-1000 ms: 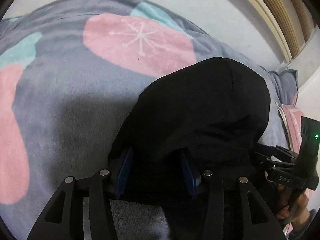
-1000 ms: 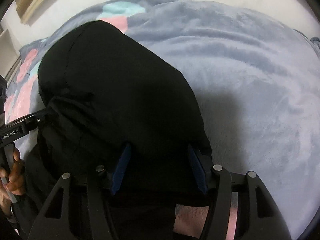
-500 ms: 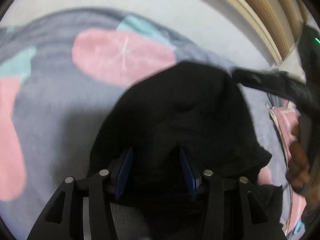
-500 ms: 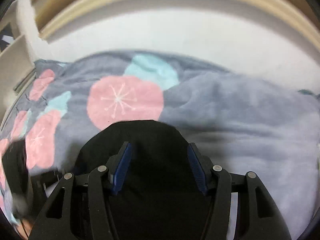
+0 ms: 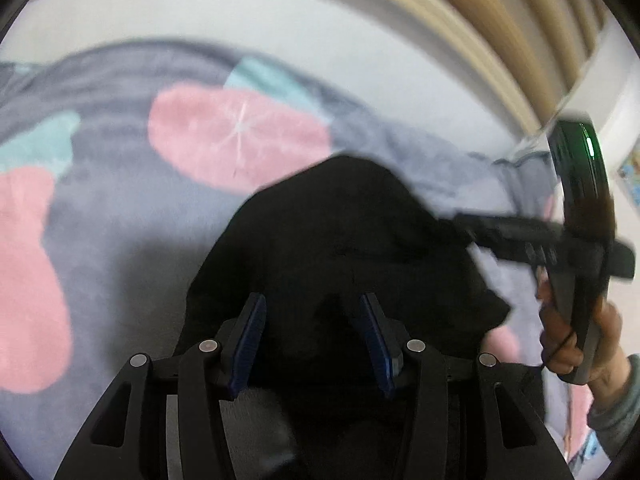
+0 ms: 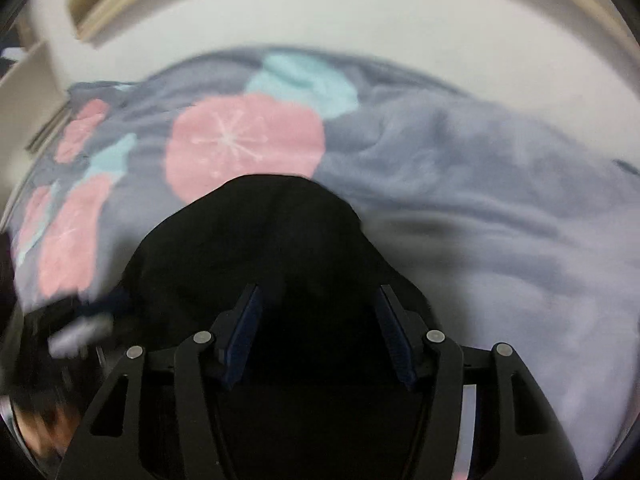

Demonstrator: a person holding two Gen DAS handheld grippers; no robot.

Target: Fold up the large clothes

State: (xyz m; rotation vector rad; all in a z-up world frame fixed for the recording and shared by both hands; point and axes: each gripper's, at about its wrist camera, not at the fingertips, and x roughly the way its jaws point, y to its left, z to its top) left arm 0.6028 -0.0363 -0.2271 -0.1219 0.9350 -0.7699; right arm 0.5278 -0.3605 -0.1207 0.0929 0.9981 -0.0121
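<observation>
Grey floral blanket (image 6: 460, 184) beneath white wall (image 6: 360, 12)

no readable txt, labels, brand marks or nrs in either view; both pics too blurred. only a lit green light on the other gripper's body, no lettering legible there.

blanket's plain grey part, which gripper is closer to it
Right. The right gripper has the plain grey part just beside it; the left gripper is farther off, by the pink circles.
</observation>
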